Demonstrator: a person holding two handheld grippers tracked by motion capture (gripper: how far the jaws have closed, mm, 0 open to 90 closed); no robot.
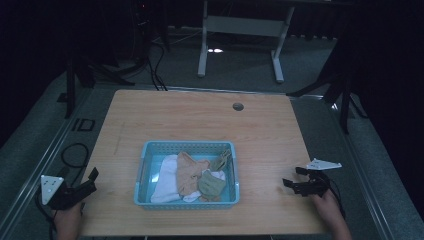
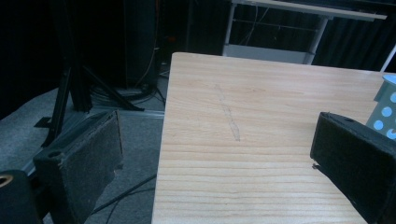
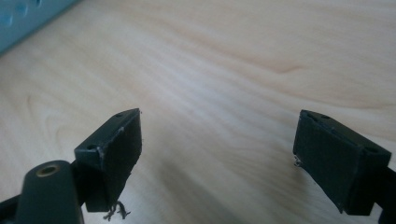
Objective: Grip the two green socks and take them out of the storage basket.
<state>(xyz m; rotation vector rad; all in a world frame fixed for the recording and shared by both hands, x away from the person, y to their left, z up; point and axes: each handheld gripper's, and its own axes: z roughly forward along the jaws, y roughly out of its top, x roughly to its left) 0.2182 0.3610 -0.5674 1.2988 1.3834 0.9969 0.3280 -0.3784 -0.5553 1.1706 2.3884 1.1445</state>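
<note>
Blue basket (image 1: pixel 186 148) of cloths (image 1: pixel 192 176): being kept near the tabletop's front edge, midway between both grippers. Left gripper (image 1: pixel 86 182) and right gripper (image 1: pixel 292 183): being held empty, jaws spread, the right slightly farther off.

- The left gripper (image 2: pixel 224 158) has its two black jaws spread wide with nothing between them.
- The wooden tabletop (image 2: pixel 261 107) runs ahead toward twelve o'clock.
- A blue perforated basket (image 2: pixel 385 109) corner peeks in at three o'clock.
- A black stand (image 2: pixel 70 79) rises at ten o'clock.
</note>
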